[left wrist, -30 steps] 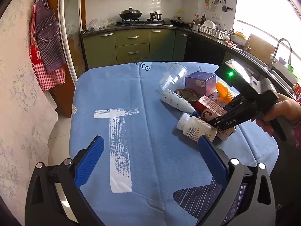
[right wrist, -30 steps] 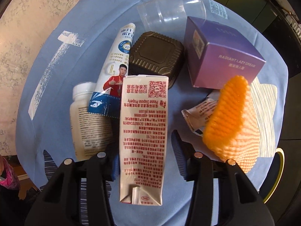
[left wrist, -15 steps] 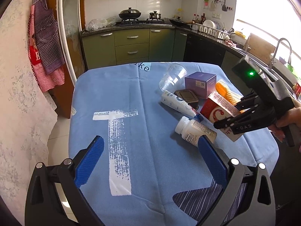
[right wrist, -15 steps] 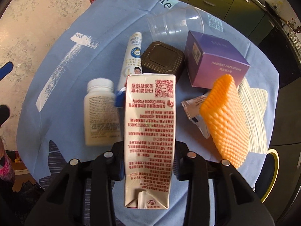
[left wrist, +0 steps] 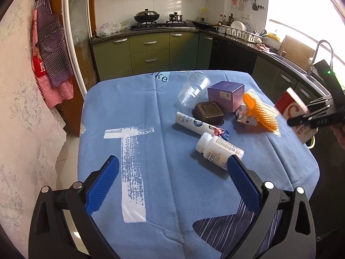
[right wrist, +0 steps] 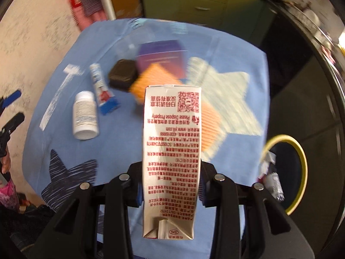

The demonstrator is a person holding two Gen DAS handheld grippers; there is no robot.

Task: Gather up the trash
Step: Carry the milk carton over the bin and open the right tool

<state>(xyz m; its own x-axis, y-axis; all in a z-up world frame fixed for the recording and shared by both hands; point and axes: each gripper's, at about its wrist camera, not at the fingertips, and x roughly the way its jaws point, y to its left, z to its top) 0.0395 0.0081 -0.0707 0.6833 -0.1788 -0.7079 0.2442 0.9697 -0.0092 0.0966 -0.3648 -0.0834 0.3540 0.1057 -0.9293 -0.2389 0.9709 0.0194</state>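
Observation:
My right gripper (right wrist: pixel 170 192) is shut on a red-and-white drink carton (right wrist: pixel 171 151) and holds it in the air past the table's right edge; the left wrist view shows the carton (left wrist: pixel 291 108) in that gripper (left wrist: pixel 310 116). On the blue cloth lie a white pill bottle (left wrist: pixel 218 147), a squeeze tube (left wrist: pixel 200 126), a dark square tray (left wrist: pixel 208 112), a clear cup (left wrist: pixel 194 88), a purple box (left wrist: pixel 226 95), an orange foam net (left wrist: pixel 261 112) and a crumpled wrapper (left wrist: pixel 243 114). My left gripper (left wrist: pixel 170 183) hangs open over the near cloth, nothing between its blue pads (left wrist: pixel 102 187).
A bin with a yellow rim (right wrist: pixel 299 168) stands on the floor right of the table, with trash inside. Green kitchen cabinets (left wrist: pixel 148 51) and a stove are behind the table. Aprons (left wrist: pixel 49 51) hang at the left. A sink tap (left wrist: pixel 319 51) is at the right.
My right gripper closed on the carton, lifted it off the pile and carried it right, beyond the table edge. The left gripper kept still.

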